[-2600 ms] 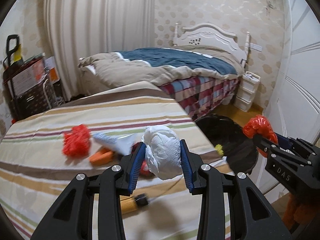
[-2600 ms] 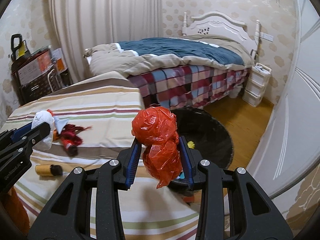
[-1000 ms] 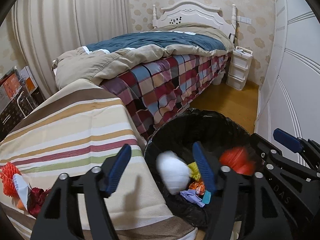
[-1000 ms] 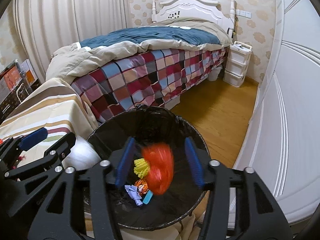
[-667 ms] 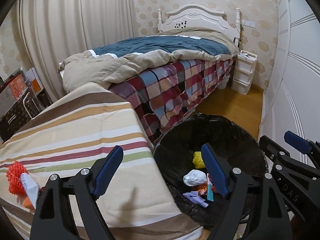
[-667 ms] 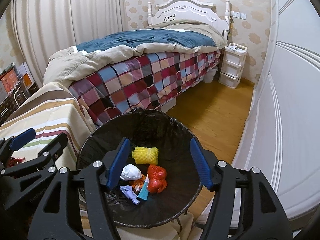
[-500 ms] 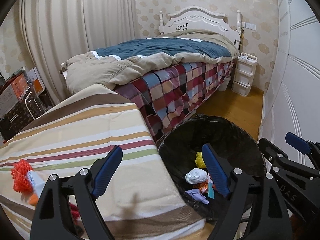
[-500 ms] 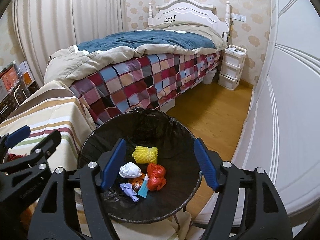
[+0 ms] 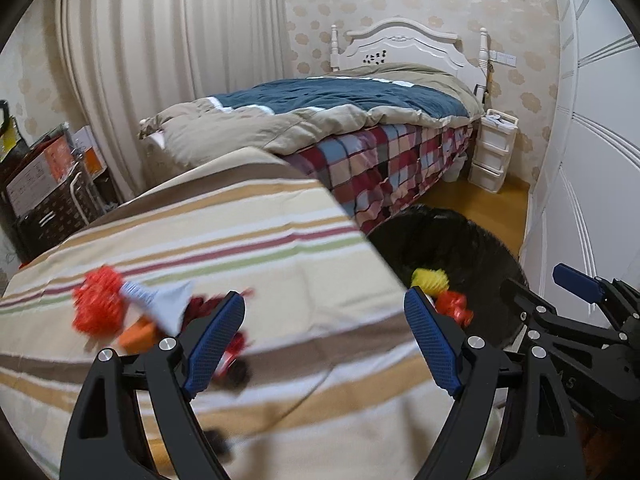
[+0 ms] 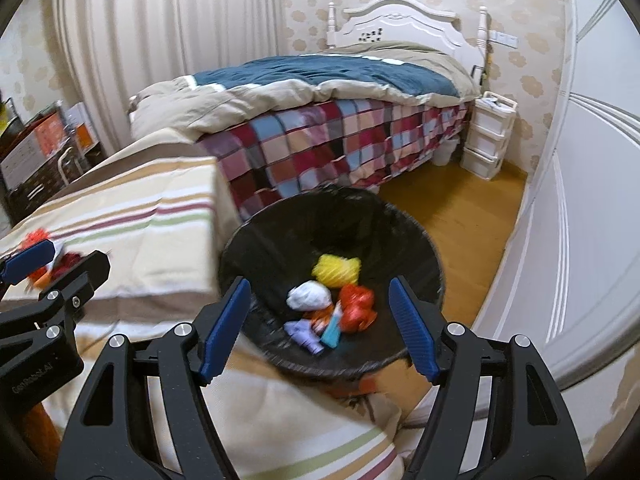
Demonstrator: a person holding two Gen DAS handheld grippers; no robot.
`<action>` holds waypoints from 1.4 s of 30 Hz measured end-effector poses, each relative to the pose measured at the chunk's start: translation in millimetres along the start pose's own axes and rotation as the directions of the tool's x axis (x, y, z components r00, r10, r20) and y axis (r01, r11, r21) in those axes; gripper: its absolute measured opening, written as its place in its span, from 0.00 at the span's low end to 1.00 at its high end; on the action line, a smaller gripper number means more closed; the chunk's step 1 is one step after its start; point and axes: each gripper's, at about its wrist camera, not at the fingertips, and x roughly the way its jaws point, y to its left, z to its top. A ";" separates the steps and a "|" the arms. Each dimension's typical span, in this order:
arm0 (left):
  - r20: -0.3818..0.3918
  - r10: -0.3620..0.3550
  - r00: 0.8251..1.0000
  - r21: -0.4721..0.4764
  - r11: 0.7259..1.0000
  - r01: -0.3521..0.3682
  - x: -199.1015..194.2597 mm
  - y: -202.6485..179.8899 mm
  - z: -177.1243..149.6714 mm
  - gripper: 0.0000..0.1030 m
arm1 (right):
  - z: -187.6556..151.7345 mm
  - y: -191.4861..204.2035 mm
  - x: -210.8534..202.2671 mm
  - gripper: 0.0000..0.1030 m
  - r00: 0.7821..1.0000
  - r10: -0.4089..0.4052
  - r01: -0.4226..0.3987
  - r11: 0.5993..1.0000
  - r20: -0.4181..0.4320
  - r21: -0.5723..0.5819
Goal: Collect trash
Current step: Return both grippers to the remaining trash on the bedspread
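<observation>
Both grippers are empty, so the step in hand looks like going for more trash. The left gripper (image 9: pixel 324 338) hangs with its jaws spread wide over the striped tabletop (image 9: pixel 248 240); the right gripper (image 10: pixel 320 322) is likewise spread, above the black-lined trash bin (image 10: pixel 256 248).

Taking the bin as landmark: inside it lie a yellow mesh ball (image 10: pixel 336 270), a white paper wad (image 10: pixel 309 295), a crumpled red plastic bag (image 10: pixel 356 308) and some small blue and lilac scraps. The tabletop stands just beside the bin, on its left. On it, well apart from the bin, a blurred cluster remains: a red-orange mesh ball (image 9: pixel 98 306), a pale blue wrapper (image 9: pixel 160 300), an orange piece and something dark red.

The next move likely calls for carrying a gripper to that cluster, settling the jaws around one piece and closing.
</observation>
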 end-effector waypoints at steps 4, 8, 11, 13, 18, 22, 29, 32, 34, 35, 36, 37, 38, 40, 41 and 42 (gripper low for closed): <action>0.011 0.035 0.999 -0.003 0.999 -0.035 -18.0 17.9 -16.2 0.79 | -10.7 15.4 -11.5 0.68 1.000 0.027 -0.027 0.999 -0.003 -0.019; 0.008 0.066 0.998 -0.008 0.998 -0.066 -31.8 34.9 -32.3 0.79 | -19.8 29.9 -24.1 0.68 0.998 0.062 -0.062 0.998 -0.002 -0.033; -0.006 0.088 0.996 -0.021 0.996 -0.088 -39.3 49.8 -47.6 0.79 | -28.7 43.1 -31.0 0.68 0.996 0.085 -0.085 0.995 -0.009 -0.057; -0.019 0.103 0.994 -0.026 0.994 -0.104 -40.4 57.9 -54.1 0.79 | -32.1 50.7 -32.6 0.68 0.996 0.092 -0.092 0.993 -0.014 -0.073; -0.053 0.120 0.991 -0.033 0.992 -0.122 -41.5 73.3 -68.2 0.79 | -39.2 68.4 -35.3 0.68 0.992 0.119 -0.122 0.987 -0.027 -0.105; -0.086 0.115 0.990 -0.018 0.993 -0.116 -36.1 77.5 -72.7 0.79 | -40.1 76.8 -35.6 0.68 0.991 0.129 -0.132 0.984 -0.031 -0.120; -0.169 0.061 0.984 0.004 0.998 -0.061 -18.5 80.2 -78.9 0.57 | -41.4 81.5 -31.9 0.68 0.990 0.134 -0.139 0.983 -0.044 -0.123; -0.174 0.040 0.984 -0.007 0.999 -0.042 -17.7 82.3 -79.4 0.57 | -40.9 82.1 -29.4 0.68 0.989 0.138 -0.144 0.982 -0.051 -0.120; -0.174 0.033 0.984 -0.012 0.999 -0.035 -17.9 83.7 -80.1 0.57 | -41.0 82.2 -27.5 0.68 0.988 0.144 -0.149 0.982 -0.055 -0.118; -0.173 0.031 0.984 -0.014 0.999 -0.034 -17.8 83.8 -80.1 0.57 | -41.1 82.9 -26.9 0.68 0.988 0.145 -0.150 0.981 -0.056 -0.120; -0.173 0.028 0.985 -0.017 0.999 -0.031 -18.0 84.8 -80.4 0.57 | -41.3 84.4 -26.3 0.68 0.988 0.146 -0.152 0.981 -0.058 -0.124; -0.172 0.027 0.985 -0.020 0.999 -0.030 -18.5 85.2 -80.5 0.56 | -41.7 85.5 -26.0 0.68 0.987 0.147 -0.153 0.980 -0.059 -0.126; -0.172 0.026 0.985 -0.024 0.999 -0.030 -19.2 86.3 -81.0 0.56 | -42.1 87.1 -25.6 0.68 0.987 0.149 -0.156 0.979 -0.061 -0.130; -0.172 0.028 0.985 -0.036 0.999 -0.035 -20.3 88.8 -81.3 0.56 | -42.6 89.4 -25.3 0.68 0.987 0.151 -0.158 0.978 -0.063 -0.135; -0.170 0.032 0.985 -0.042 0.998 -0.039 -21.0 90.8 -81.7 0.56 | -42.7 91.0 -25.6 0.68 0.986 0.152 -0.159 0.977 -0.062 -0.139; -0.170 0.037 0.985 -0.045 0.998 -0.045 -21.6 92.9 -81.5 0.56 | -42.2 92.2 -25.6 0.68 0.986 0.153 -0.161 0.977 -0.063 -0.140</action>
